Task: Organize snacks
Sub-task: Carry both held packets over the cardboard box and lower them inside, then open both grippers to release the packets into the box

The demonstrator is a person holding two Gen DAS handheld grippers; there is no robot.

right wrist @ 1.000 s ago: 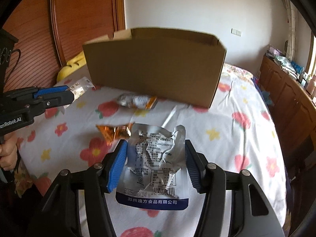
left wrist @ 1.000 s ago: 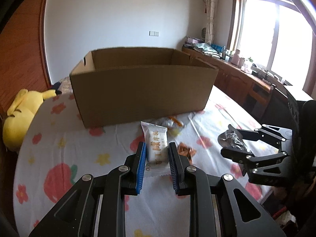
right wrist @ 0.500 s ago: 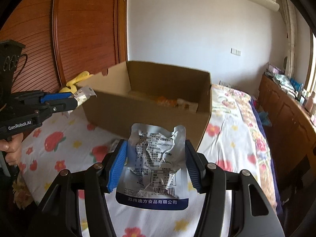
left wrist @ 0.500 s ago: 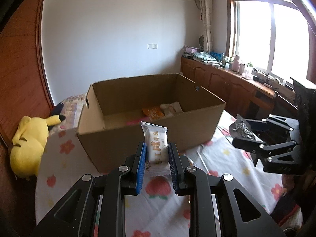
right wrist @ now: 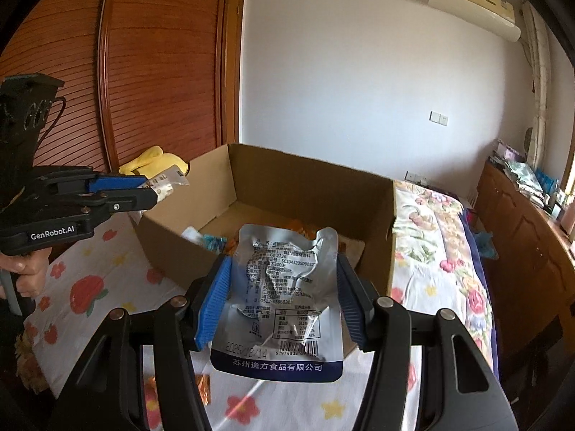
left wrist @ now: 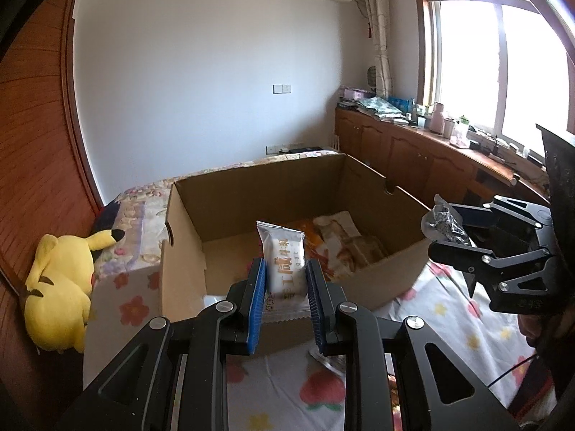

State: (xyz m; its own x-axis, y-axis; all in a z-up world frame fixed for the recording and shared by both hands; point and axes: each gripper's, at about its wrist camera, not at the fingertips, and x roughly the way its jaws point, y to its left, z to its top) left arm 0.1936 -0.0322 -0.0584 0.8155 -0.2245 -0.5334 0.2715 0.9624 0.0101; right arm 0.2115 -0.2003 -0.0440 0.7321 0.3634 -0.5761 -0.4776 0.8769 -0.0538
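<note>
Both grippers risen, cardboard box interior now visible

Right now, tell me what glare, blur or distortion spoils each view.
Left wrist view: the window is blown out white, and fisheye bends the wooden wall. Right wrist view: evenly lit, small print on the silver pouch stays sharp, and the wardrobe bows.

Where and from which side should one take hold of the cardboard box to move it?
Probably by its two short end walls, coming from outside at each end: each end of the cardboard box has a cut-out hand hole near the rim. It stands upright and open with snacks inside, so keep it level.
</note>
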